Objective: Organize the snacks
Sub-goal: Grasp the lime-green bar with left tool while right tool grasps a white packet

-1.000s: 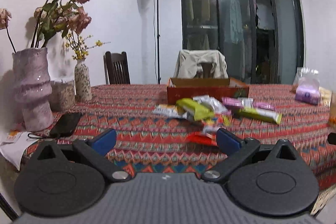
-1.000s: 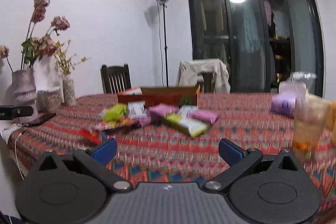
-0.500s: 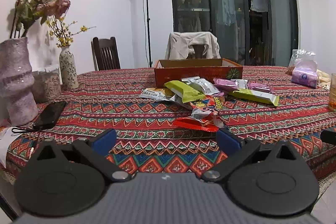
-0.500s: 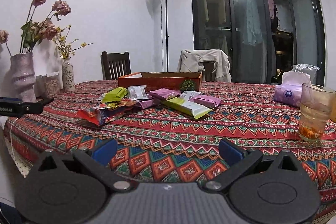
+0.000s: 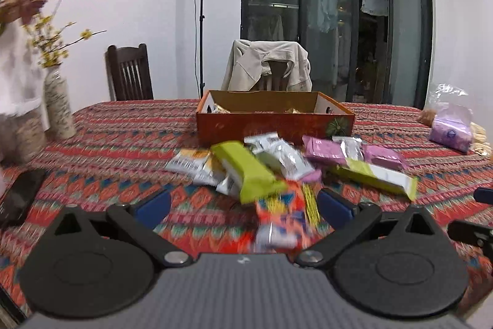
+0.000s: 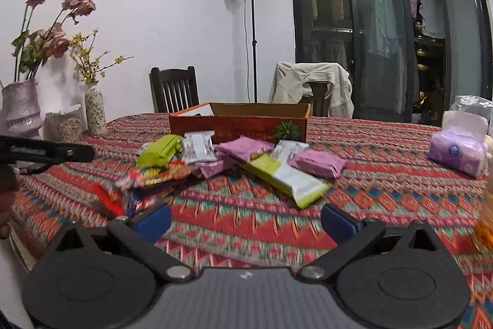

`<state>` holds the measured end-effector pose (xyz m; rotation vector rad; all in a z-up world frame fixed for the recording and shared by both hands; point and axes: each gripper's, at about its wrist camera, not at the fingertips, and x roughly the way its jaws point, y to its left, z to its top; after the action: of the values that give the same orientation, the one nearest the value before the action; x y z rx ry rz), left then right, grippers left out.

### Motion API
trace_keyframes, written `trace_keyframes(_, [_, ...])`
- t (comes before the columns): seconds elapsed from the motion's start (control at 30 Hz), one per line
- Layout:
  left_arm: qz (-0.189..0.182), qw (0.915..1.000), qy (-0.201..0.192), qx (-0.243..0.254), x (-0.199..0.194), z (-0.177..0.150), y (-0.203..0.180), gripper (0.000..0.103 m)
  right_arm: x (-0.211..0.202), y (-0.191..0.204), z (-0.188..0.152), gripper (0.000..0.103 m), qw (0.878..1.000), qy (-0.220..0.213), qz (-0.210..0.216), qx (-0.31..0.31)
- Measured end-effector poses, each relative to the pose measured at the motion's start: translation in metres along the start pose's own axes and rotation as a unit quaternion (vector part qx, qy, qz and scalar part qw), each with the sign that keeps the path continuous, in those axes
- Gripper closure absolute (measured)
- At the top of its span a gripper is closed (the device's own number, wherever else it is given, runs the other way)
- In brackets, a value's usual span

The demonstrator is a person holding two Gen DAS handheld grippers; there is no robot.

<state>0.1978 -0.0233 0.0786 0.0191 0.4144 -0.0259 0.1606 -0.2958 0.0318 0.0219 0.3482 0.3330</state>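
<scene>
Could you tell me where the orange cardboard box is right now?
The orange cardboard box sits mid-table just behind the snack pile, before the jacket-draped chair.

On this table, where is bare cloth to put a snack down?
Bare cloth lies between the small vase and the orange box, and between the long green-white packet and the purple tissue pack. Before the box it is crowded.
</scene>
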Motion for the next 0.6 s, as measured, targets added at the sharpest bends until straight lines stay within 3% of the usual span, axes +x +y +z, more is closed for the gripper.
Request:
trace_keyframes(0.2, [0.002,0.9991,0.036,0.021,0.074,0.028,-0.003,0.021,0.045,-0.002,0.032,0.000,0.999,0.016,0.033,0.009])
trace_keyframes(0.33, [-0.001,0.9967,0.080,0.007,0.129,0.038,0.005,0.022,0.082,0.003,0.052,0.002,0.998,0.027,0.051,-0.007])
trace_keyframes(0.43, [-0.005,0.9961,0.088,0.003,0.153,0.039,0.011,0.024,0.108,0.006,0.065,0.014,0.998,0.037,0.053,-0.020])
trace_keyframes(0.53, [-0.028,0.9948,0.098,-0.002,0.164,0.040,0.020,0.059,0.136,0.012,0.078,0.018,0.997,0.047,0.059,-0.029])
trace_keyframes(0.6, [-0.044,0.9946,0.093,-0.006,0.160,0.041,0.026,0.066,0.155,0.020,0.086,0.020,0.996,0.054,0.066,-0.037])
